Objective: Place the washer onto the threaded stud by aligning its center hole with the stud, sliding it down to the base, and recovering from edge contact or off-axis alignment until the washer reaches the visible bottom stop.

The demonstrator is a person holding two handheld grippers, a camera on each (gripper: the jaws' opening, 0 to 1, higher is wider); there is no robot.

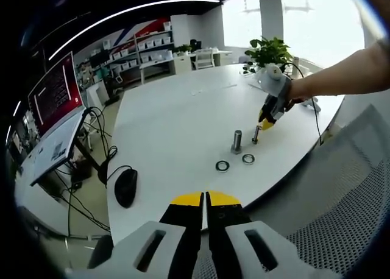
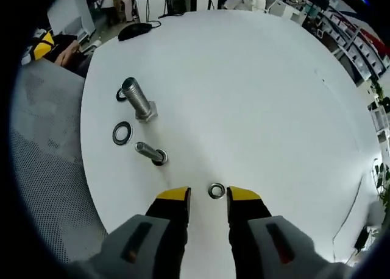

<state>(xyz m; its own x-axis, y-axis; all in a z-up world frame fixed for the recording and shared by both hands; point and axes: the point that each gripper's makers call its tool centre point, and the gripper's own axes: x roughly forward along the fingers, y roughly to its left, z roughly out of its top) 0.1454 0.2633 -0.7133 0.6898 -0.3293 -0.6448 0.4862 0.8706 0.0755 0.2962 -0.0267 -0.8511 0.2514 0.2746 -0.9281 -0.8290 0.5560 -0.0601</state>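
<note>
A small washer (image 2: 216,190) lies flat on the white table (image 2: 256,96), between the yellow tips of my right gripper (image 2: 208,195), which is open around it. Ahead stands a thin threaded stud (image 2: 150,152) with a dark ring at its base. Beyond it rises a thick bolt (image 2: 137,99). A larger washer (image 2: 122,133) lies between the two, and another (image 2: 120,95) sits behind the bolt. In the left gripper view, my left gripper (image 1: 205,201) hangs shut and empty off the table edge. Across the table are the bolt (image 1: 236,141), the thin stud (image 1: 256,134), two washers (image 1: 222,165) (image 1: 248,159) and the right gripper (image 1: 266,123).
A black mouse (image 1: 126,187) with its cable lies near the table's left edge. A monitor (image 1: 55,96) stands on a side desk. A potted plant (image 1: 268,50) and a cable sit at the far end. A grey mesh chair (image 2: 42,157) is beside the table edge.
</note>
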